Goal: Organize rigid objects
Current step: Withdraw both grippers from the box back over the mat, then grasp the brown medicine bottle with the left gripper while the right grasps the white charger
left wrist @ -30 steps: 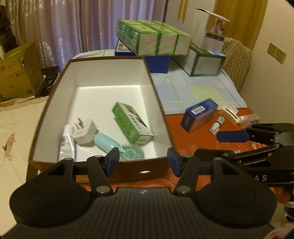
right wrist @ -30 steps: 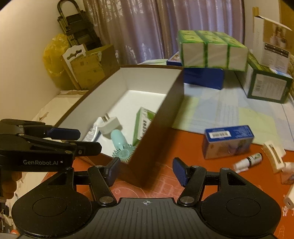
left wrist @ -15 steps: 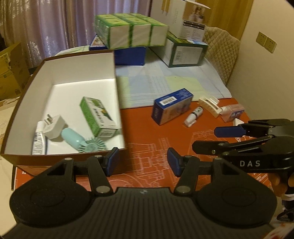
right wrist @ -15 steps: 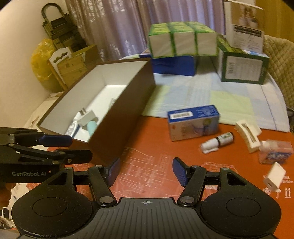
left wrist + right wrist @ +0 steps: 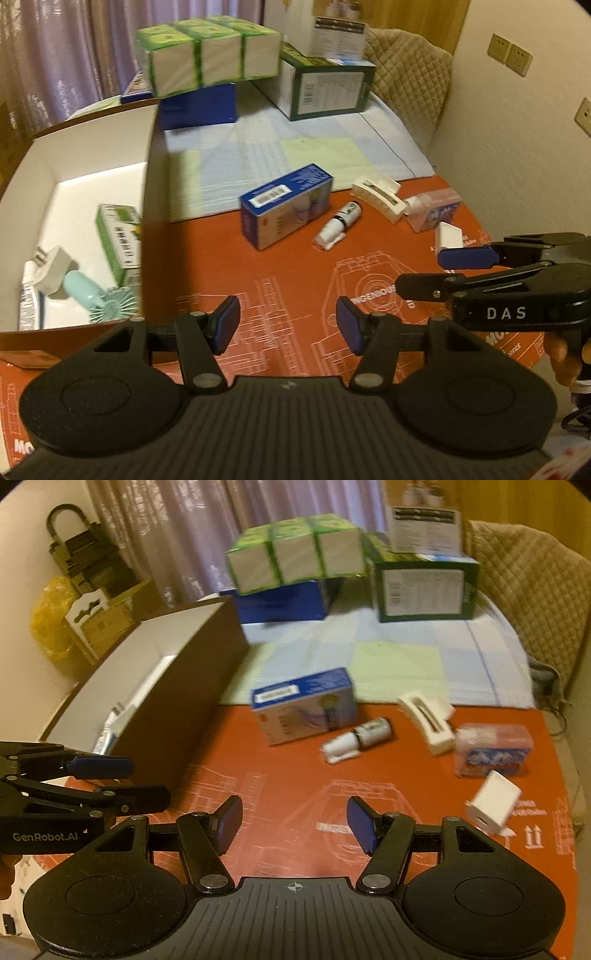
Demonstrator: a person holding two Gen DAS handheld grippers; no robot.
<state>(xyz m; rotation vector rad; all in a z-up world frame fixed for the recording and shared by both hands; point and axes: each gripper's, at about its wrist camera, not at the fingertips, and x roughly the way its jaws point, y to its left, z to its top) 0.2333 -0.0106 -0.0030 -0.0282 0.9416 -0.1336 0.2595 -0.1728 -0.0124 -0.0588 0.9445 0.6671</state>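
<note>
— Box [image 5: 284, 210] position?
— Blue cardboard, lying on the red mat [image 5: 295, 280], right of the brown tray [image 5: 147, 192]; I see bare mat ahead. Left gripper [image 5: 287, 325] and right gripper [image 5: 294, 823] spread, empty.
— Bottle [image 5: 356, 740]?
— Blurred, probably plastic.

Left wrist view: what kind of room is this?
Probably a home living or dining room: purple curtains, a quilted beige chair, and stacked retail cartons on an orange-matted table.

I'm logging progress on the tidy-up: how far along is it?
Partly done. The brown box already holds a green carton, plug, brush and tube. Both grippers, left and right, are open and empty. Left on the mat: blue carton, small bottle, clip, pink box, white adapter.
</note>
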